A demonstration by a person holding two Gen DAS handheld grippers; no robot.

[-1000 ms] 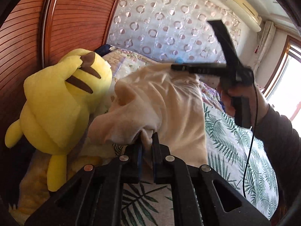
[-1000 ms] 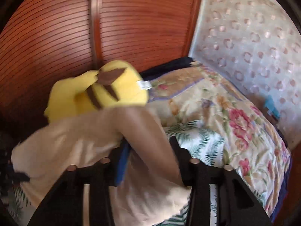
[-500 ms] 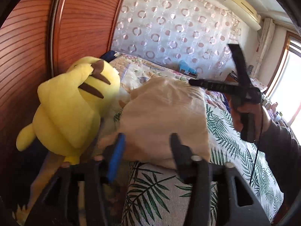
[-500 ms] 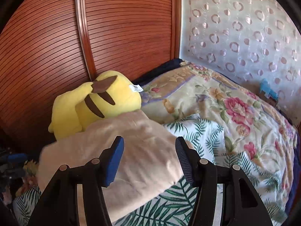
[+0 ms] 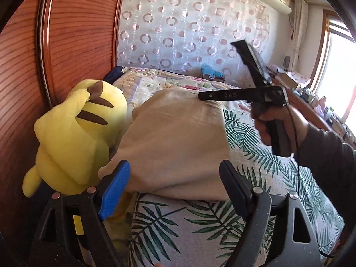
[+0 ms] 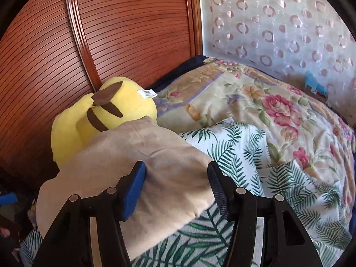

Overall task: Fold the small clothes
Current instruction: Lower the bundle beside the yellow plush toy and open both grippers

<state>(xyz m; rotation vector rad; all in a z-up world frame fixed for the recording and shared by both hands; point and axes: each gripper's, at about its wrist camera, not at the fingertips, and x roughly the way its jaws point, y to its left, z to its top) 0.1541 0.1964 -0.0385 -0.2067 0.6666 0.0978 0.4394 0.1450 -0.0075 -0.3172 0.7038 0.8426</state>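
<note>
A beige garment (image 5: 178, 140) lies folded on the leaf-print bedsheet (image 5: 178, 229), leaning against a yellow plush toy (image 5: 73, 138). My left gripper (image 5: 174, 170) hovers just in front of its near edge; the jaws are opening, with nothing pressed between them. In the right wrist view the same garment (image 6: 138, 166) lies under my right gripper (image 6: 175, 169), whose pads stand apart above the cloth without pinching it. In the left wrist view a hand (image 5: 273, 120) holds that gripper at the garment's far side, its lower finger (image 5: 233, 95) over the cloth edge.
The plush toy (image 6: 106, 111) sits against a ribbed wooden panel (image 6: 133, 33). A floral quilt (image 6: 255, 102) covers the bed beyond the leaf sheet. A small blue toy (image 5: 211, 72) stands by the ring-patterned curtain. A dark sleeve (image 5: 329, 155) is at the right.
The left gripper let go of the bunched beige cloth and spread wide while backing off. The garment dropped flat onto the sheet. The right gripper pulled back from the cloth it straddled.
</note>
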